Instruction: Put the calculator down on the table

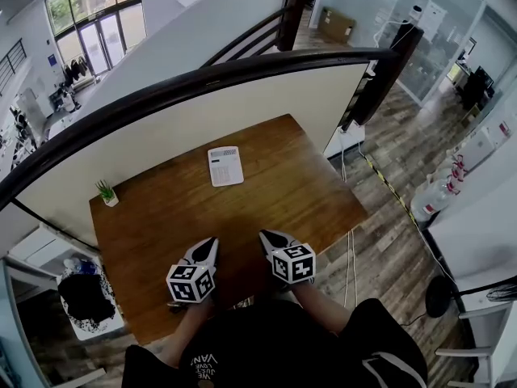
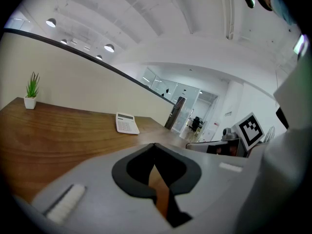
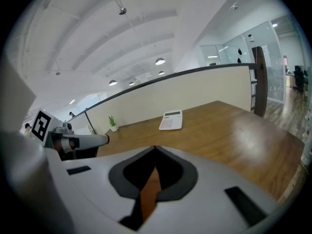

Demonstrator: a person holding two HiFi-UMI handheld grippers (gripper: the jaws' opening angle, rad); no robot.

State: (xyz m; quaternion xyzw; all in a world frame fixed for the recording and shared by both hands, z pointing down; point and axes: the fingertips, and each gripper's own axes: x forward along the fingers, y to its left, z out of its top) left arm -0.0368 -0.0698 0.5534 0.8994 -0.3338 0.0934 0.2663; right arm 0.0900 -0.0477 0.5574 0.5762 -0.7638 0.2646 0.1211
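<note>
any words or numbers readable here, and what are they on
"VAN", upside down, on the person's black shirt; the smaller lines below it are too blurred to read.
White flat calculator: keys and display too small to read.
Black-and-white marker cubes: square patterns only, no words.

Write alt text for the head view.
A white calculator lies on a wooden table, untouched. The left gripper and right gripper, shut and empty, are at the near edge; a potted plant stands at left.
</note>
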